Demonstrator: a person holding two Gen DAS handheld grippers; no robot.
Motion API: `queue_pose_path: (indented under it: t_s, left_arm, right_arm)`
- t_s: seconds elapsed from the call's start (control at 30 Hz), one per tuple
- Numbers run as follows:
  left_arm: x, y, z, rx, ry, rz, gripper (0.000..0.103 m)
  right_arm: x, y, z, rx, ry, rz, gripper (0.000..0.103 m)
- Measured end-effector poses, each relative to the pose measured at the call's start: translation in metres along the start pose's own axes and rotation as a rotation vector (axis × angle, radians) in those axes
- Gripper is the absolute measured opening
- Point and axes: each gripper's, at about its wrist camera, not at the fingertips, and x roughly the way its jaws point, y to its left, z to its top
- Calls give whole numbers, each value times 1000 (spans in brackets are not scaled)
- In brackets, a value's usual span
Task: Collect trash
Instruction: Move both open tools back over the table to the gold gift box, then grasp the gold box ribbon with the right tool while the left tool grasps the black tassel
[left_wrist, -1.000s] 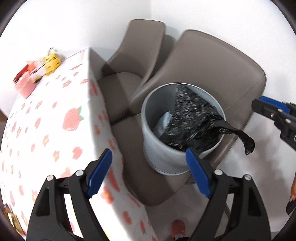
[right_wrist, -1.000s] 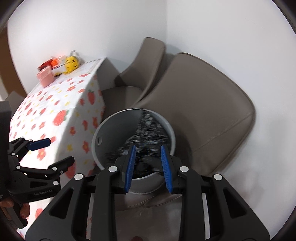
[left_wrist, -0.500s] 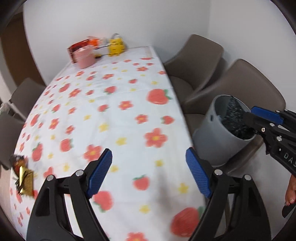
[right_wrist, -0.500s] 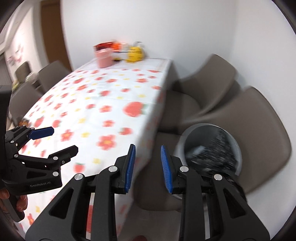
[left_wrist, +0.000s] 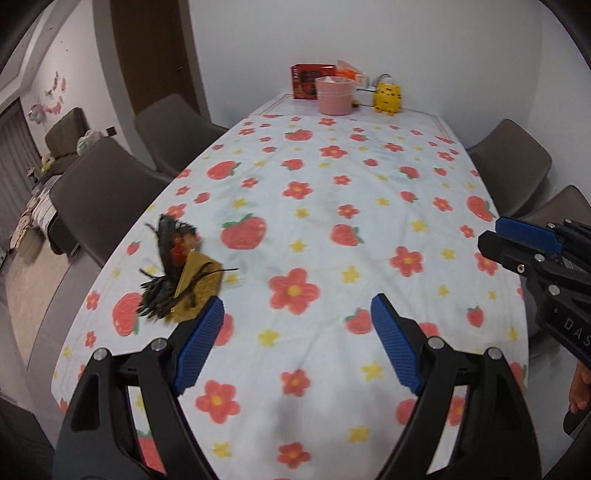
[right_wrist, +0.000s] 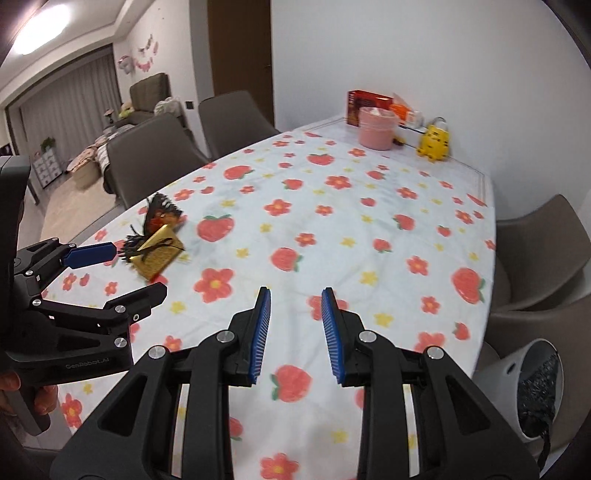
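Wrappers (left_wrist: 177, 277) near table (left_wrist: 332, 229) left edge, both hand-held grippers released, left (left_wrist: 297, 345), right (right_wrist: 295, 328).

Your table wears a soft cloth cover (left_wrist: 332, 229) with printed flowers. The crumpled wrapper (left_wrist: 195, 284) looks like shiny gold foil. Your grippers' pads (right_wrist: 260, 334) are bumpy blue rubber on matt black plastic.
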Motion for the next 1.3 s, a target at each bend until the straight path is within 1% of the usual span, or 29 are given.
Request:
queue_pose_path:
  t_s: [0.17,0.3,0.4,0.5,0.73,0.93,1.17,1.2,1.23,1.27,1.3]
  left_arm:
    - [3,74,-8,-69,6,75,82]
    - [16,122,-13,-90,22,108,82]
    - [29,149,-15,-89,31,118,82]
    - [43,170,-16,-79,42,111,82]
    - [75,198,-21,-44,67,84,82]
    - [94,216,-28,-64,87,66,82]
    - [115,225,-31,-68,109,55,82]
    - [118,225,-31,-68,112,53,82]
    - [120,225,-31,-69,116,50,82]
    - [122,225,-30,-69,118,46,82]
    - [124,224,-30,-67,120,43,82]
  right_arm:
    - [31,68,24,-61,8,78,27]
    - [54,104,35,-58,23,111,27]
    - [73,129,38,-50,40,123,27]
    - [92,149,40,-46,59,125,27]
    - [135,177,34,-14,125,129,27]
    - [169,190,25,6,178,145,27]
    - [192,193,19,5,218,144,26]
    - [194,192,18,8,223,146,20]
    - [197,192,18,10,230,152,9]
    - [199,191,17,10,237,156,5]
    - [200,191,17,9,238,157,5]
